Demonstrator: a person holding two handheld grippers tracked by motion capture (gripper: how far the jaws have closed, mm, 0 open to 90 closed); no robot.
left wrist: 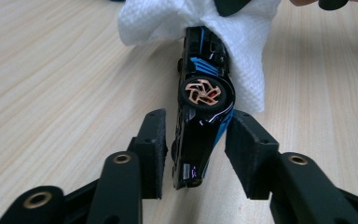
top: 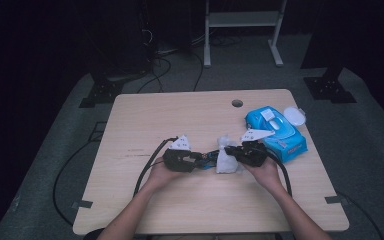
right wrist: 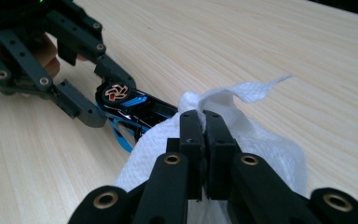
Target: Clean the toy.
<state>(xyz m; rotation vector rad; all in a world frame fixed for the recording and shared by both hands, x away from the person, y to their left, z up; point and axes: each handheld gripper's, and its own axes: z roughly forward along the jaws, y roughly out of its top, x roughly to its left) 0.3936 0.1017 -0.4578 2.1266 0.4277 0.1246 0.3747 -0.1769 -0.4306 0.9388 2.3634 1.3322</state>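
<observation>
A black toy car point(left wrist: 205, 93) with blue stripes and copper wheels lies on its side on the table, its far end against a white wipe point(left wrist: 247, 56). My left gripper point(left wrist: 196, 126) brackets the car's near end. The right pad point(left wrist: 242, 144) touches the car, while a small gap shows at the left pad, so the jaws stand open around it. My right gripper point(right wrist: 204, 116) is shut on the bunched wipe point(right wrist: 261, 140), which it holds against the car point(right wrist: 135, 105). In the high view both grippers point(top: 200, 159) point(top: 230, 152) meet at the table's middle front.
A blue pack of wet wipes point(top: 275, 132) with its white lid point(top: 294, 116) flipped open lies just right of my right hand. The wooden table point(top: 180, 115) has a cable hole point(top: 237, 103) near its far edge. A black cable point(top: 147, 167) trails off to the left.
</observation>
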